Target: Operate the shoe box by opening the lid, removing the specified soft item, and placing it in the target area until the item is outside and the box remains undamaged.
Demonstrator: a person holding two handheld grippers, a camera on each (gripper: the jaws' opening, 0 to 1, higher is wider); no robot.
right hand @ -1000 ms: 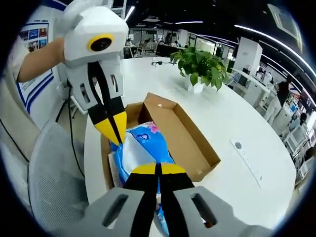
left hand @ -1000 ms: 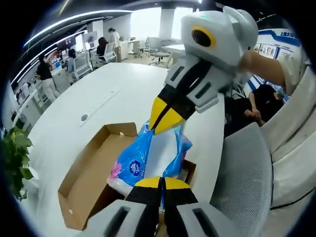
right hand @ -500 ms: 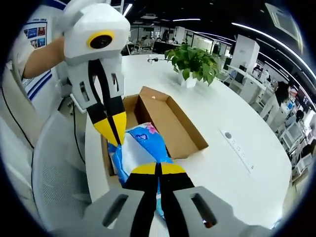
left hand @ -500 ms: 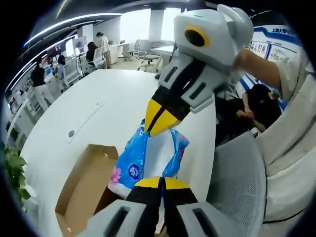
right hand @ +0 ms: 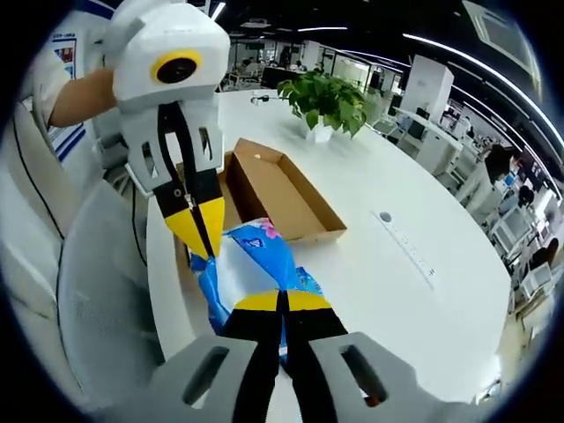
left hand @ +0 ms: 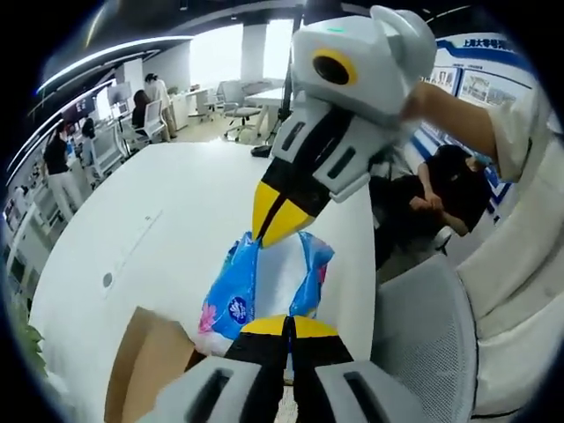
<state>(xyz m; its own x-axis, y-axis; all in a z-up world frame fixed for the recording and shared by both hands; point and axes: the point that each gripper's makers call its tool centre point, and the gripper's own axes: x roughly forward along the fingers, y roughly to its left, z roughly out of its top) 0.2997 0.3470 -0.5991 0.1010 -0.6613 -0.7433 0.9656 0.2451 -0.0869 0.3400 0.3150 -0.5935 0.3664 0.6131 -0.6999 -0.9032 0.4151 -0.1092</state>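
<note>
**Blue pack slung between both grippers, clear of the box**

Blue-and-white soft plastic pack is hanging lengthwise between your jaws — the left gripper is pinching one end, the right gripper the other, both pressed tight on it. You are holding it above the white table, just beside the open brown cardboard box.

Each gripper has black jaws ending in yellow tips, set on a pale grey body with moulded slots and ribs. The right gripper carries black bars down its grey flanks beneath a rounded white housing. The left gripper is built alike, with black strips running down to its yellow tips. The person wears a white short sleeve.
</note>
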